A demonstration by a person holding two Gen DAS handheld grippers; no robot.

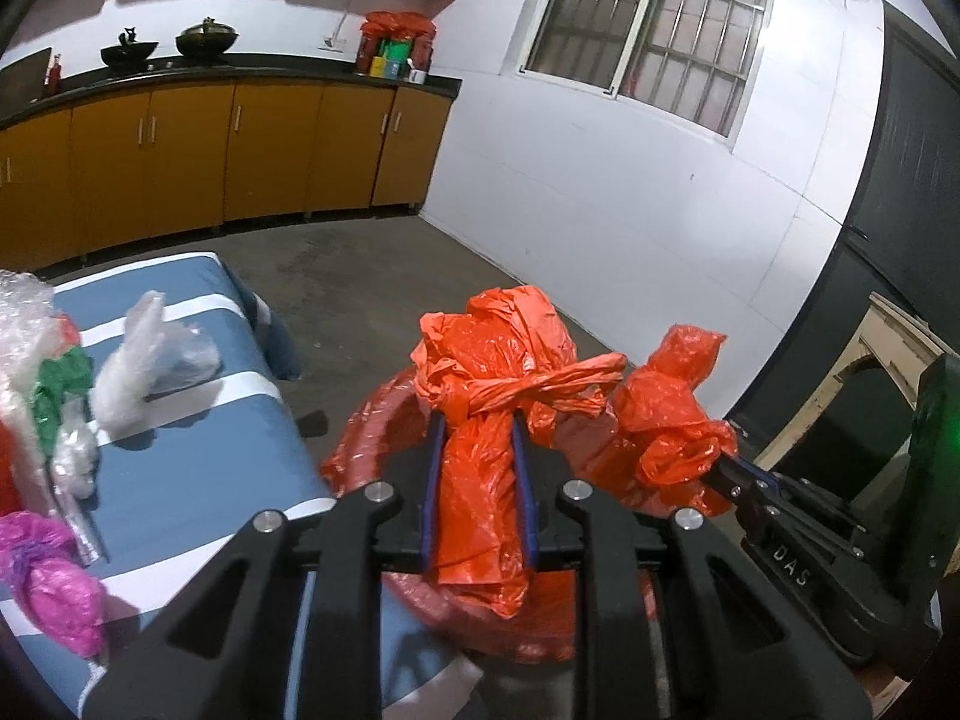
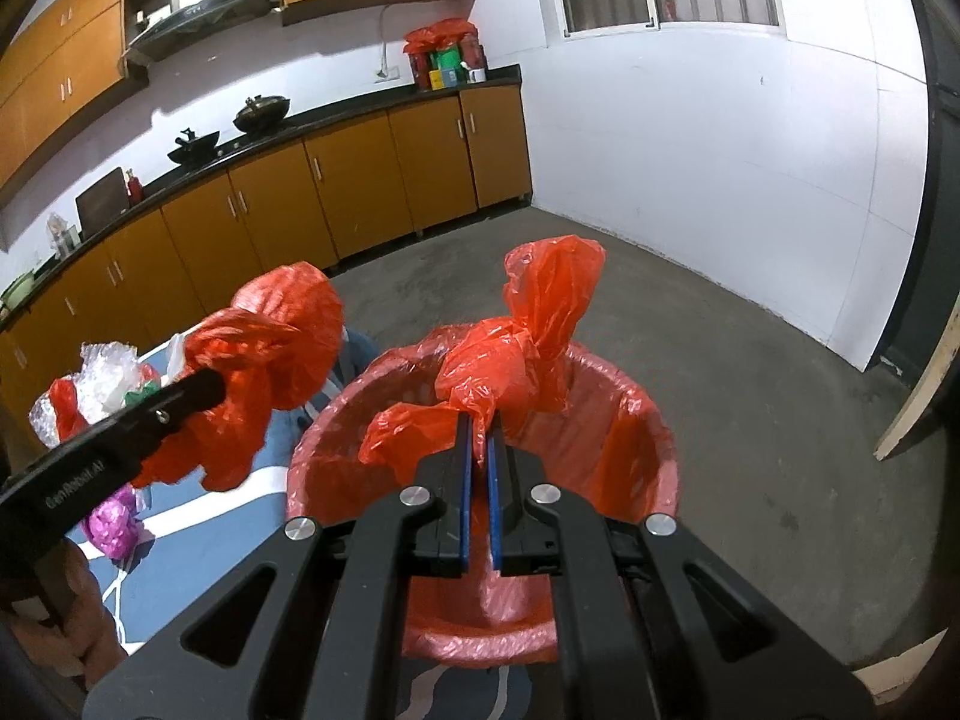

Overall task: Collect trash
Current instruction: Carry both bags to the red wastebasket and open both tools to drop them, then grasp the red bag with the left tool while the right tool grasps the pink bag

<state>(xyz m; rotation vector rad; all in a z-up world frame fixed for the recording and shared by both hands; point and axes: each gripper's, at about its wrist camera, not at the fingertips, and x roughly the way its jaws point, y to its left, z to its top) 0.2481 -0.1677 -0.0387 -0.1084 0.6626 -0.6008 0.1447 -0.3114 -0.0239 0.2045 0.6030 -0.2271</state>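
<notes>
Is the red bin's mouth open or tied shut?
Open. The bin liner lies over the rim, and the bin's inside wall shows; the grippers hold separate red bags.

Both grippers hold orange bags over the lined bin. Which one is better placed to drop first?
Right, probably. The right gripper holds its orange bag directly above the lined bin opening. The left gripper holds its knotted orange bag nearer the bin's rim, beside the blue table.

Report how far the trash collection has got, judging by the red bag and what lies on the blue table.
Done: nothing clearly binned; the red-lined bin looks empty inside. In hand: the left gripper is shut on a knotted red bag, and the right gripper pinches another red bag above the bin. Left: clear plastic, a pink wad and bubble wrap on the blue table.
</notes>
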